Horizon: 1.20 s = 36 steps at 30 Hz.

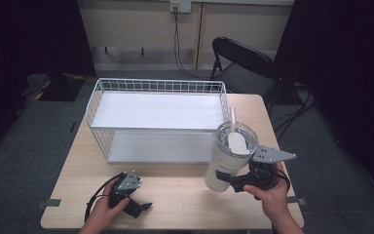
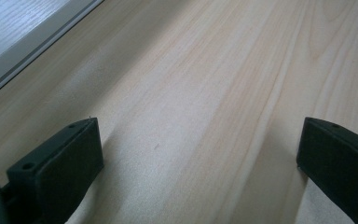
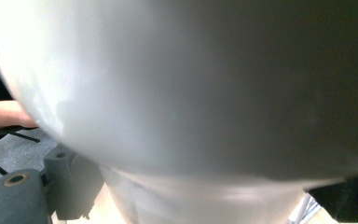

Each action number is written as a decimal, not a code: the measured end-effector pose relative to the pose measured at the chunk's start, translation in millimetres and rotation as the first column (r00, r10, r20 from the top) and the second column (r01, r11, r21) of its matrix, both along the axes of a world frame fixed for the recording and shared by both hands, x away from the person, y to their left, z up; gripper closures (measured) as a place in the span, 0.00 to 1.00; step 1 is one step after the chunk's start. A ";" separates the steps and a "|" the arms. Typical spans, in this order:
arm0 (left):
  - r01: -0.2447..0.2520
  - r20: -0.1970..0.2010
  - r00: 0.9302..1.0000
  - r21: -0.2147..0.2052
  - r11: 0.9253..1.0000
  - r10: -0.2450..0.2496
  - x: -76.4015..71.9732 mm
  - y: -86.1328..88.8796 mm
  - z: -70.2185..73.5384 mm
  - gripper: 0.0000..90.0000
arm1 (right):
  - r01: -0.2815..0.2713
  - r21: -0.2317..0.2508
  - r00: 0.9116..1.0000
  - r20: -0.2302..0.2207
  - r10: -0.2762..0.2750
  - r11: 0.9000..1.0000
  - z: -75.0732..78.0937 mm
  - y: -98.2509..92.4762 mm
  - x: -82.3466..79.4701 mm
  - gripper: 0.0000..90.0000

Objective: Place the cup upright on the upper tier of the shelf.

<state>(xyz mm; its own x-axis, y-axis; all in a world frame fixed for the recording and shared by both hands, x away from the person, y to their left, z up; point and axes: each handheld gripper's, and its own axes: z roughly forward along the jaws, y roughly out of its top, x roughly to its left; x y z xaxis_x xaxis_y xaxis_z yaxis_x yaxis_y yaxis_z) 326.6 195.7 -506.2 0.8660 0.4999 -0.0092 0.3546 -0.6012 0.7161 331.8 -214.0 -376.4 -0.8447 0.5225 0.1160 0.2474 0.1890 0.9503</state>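
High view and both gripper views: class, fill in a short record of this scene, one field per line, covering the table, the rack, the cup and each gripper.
Table: light wooden table, seen from above
Rack: white wire shelf rack at the far side of the table, two tiers, both bare
Cup: white tumbler with clear lid and straw, tilted, off the table
Right gripper: right gripper clamped on the tumbler's lower part
Left gripper: left gripper low over bare wood, jaws wide apart, holding nothing
Background: black folding chair beyond the table

table (image 1: 175,190): pale smooth wood | basket (image 1: 156,87): white wire | tumbler (image 1: 226,163): glossy white
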 end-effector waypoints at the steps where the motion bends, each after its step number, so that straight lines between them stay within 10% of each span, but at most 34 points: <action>1: 0.000 0.000 1.000 0.000 1.000 0.000 0.0 0.0 0.0 0.00 | -0.004 -0.003 1.000 -0.001 0.004 1.000 2.1 0.6 0.9 0.12; 36: 0.000 0.000 1.000 0.002 1.000 0.000 0.0 0.1 0.1 0.00 | 0.012 0.014 1.000 0.007 -0.012 1.000 61.2 25.8 20.0 0.12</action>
